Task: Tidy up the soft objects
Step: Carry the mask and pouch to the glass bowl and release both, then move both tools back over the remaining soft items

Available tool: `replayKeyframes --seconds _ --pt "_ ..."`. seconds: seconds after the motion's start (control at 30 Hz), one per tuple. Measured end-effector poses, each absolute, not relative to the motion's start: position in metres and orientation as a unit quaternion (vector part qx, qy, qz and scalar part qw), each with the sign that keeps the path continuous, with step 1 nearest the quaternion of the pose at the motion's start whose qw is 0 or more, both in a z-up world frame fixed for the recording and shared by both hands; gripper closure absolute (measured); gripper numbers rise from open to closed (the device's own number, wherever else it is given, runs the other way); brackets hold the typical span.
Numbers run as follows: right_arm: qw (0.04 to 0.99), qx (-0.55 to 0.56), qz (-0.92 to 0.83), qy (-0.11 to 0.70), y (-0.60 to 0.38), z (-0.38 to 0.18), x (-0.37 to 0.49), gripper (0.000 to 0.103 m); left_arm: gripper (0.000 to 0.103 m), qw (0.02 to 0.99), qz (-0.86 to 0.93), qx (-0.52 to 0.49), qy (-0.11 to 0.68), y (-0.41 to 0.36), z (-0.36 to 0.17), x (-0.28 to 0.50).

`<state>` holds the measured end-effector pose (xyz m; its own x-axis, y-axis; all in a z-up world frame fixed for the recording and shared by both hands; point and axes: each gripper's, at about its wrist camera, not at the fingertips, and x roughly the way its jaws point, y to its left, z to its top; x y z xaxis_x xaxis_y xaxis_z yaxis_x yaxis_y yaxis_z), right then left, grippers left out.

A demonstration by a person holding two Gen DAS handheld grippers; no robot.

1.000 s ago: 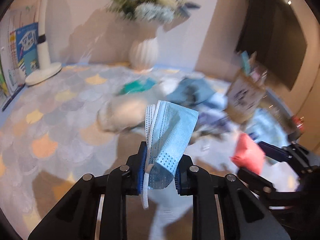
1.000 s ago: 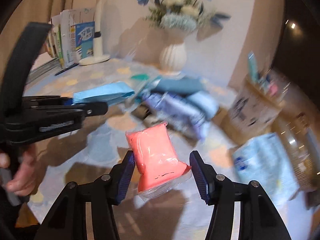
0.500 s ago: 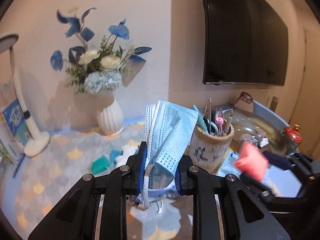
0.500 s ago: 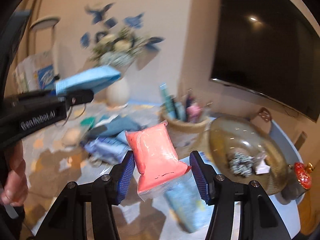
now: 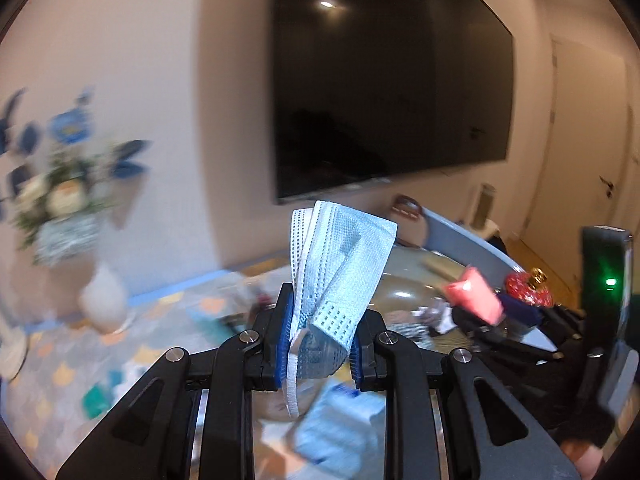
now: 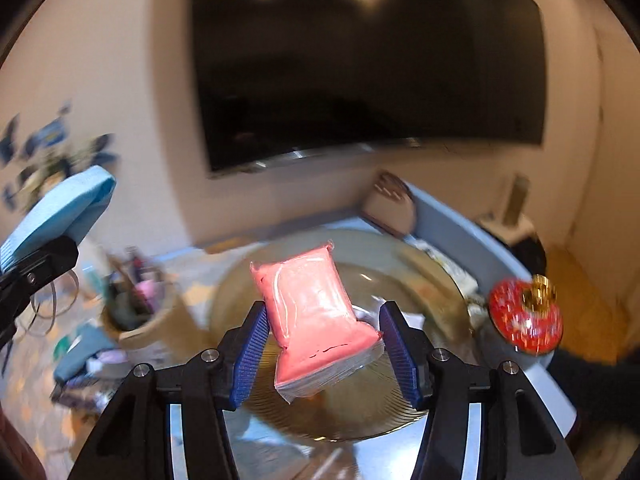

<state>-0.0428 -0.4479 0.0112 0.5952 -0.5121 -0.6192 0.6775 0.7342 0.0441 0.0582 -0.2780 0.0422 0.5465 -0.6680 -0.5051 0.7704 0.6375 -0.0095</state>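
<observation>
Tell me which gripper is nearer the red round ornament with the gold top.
Right. The right gripper, holding the pink plastic pouch, is beside the red ornament; the left gripper, gripping the blue face mask, sits farther left.

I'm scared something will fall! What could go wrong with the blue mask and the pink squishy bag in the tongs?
The pink bag is held only at its lower end by the right tongs, with most of it sticking up, so it might slip out. The blue mask in the left tongs has a strap dangling below; it could snag. The red ornament sits near the glass bowl, so a swing could knock it.
</observation>
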Motion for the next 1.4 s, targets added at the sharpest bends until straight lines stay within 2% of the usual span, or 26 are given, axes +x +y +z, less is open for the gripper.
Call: replayKeyframes --seconds 0.2,0.23,0.27,0.3,0.33,0.37,0.67,1.0,1.07,1.27,1.4 --pt "0.849 0.164 -0.376 0.334 -0.481 -0.016 -0.04 0.046 0.08 0.84 -0.446 0.143 0.274 -0.345 0.014 0.059" --pt "0.85 0.166 -0.372 0.334 -0.483 -0.018 -0.039 0.042 0.071 0.836 -0.449 0.141 0.283 -0.351 0.01 0.062" --pt "0.85 0.171 -0.367 0.336 -0.485 -0.02 -0.039 0.036 0.055 0.832 -0.454 0.14 0.288 -0.356 0.007 0.065" --pt "0.849 0.174 -0.367 0.34 -0.487 -0.022 -0.04 0.031 0.046 0.826 -0.461 0.142 0.291 -0.36 0.005 0.065" --pt "0.844 0.178 -0.371 0.343 -0.489 -0.023 -0.042 0.022 0.033 0.821 -0.465 0.151 0.294 -0.366 0.002 0.065" --pt "0.844 0.182 -0.372 0.342 -0.489 -0.024 -0.045 0.02 0.03 0.823 -0.459 0.158 0.294 -0.368 0.001 0.064" --pt "0.858 0.2 -0.347 0.321 -0.462 -0.007 -0.068 0.02 0.03 0.835 -0.462 0.128 0.271 -0.315 0.017 0.046" --pt "0.926 0.129 -0.213 0.284 -0.335 0.033 -0.039 0.02 0.03 0.887 -0.386 0.108 0.229 -0.193 0.048 0.044" --pt "0.936 0.111 -0.177 0.285 -0.305 0.035 -0.027 0.017 0.03 0.9 -0.358 0.103 0.227 -0.162 0.05 0.049" --pt "0.935 0.086 -0.094 0.331 -0.239 0.003 0.019 0.014 0.027 0.929 -0.259 0.054 0.26 -0.069 0.031 0.087" --pt "0.935 0.069 -0.058 0.343 -0.215 -0.038 0.041 0.014 0.027 0.935 -0.18 0.022 0.304 -0.02 -0.017 0.125"
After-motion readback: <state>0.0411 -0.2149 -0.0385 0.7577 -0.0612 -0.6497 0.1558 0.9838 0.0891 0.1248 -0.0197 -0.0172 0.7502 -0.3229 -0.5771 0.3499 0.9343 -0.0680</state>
